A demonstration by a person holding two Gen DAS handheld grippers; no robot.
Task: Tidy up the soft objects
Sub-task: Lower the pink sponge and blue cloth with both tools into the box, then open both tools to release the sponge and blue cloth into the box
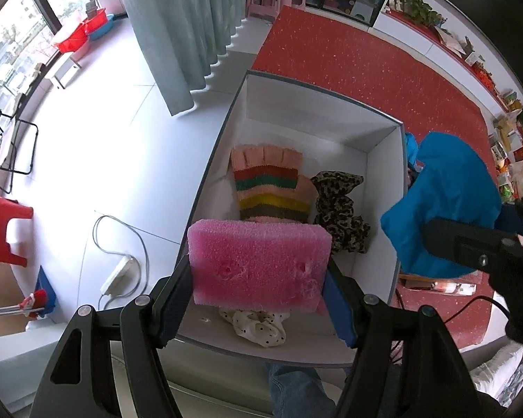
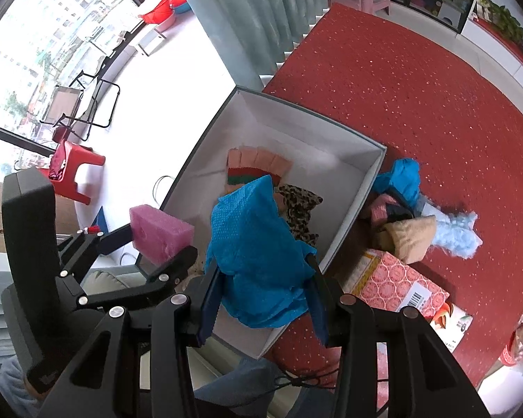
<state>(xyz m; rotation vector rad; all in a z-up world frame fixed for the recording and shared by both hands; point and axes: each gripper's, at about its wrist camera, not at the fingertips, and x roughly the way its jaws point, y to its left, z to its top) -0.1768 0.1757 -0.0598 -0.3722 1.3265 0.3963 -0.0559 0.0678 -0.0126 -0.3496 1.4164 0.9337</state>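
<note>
My left gripper (image 1: 259, 299) is shut on a pink sponge (image 1: 259, 261) and holds it over the near end of an open white box (image 1: 317, 104). In the box lie a striped knitted glove (image 1: 268, 184), a leopard-print scrunchie (image 1: 338, 205) and a white dotted scrunchie (image 1: 258, 324). My right gripper (image 2: 261, 299) is shut on a blue cloth (image 2: 258, 254) above the box's (image 2: 317, 129) near right part. The cloth also shows at the right of the left wrist view (image 1: 446, 205). The sponge (image 2: 160, 233) and the left gripper show in the right wrist view.
The box stands on a red speckled mat (image 2: 418, 97). Right of it lies a pile of soft items: blue cloth (image 2: 401, 177), a tan piece (image 2: 411, 237), light blue fluff (image 2: 456, 233). A patterned pink carton (image 2: 397, 285) sits close by. A power strip (image 1: 118, 275) lies on the white floor.
</note>
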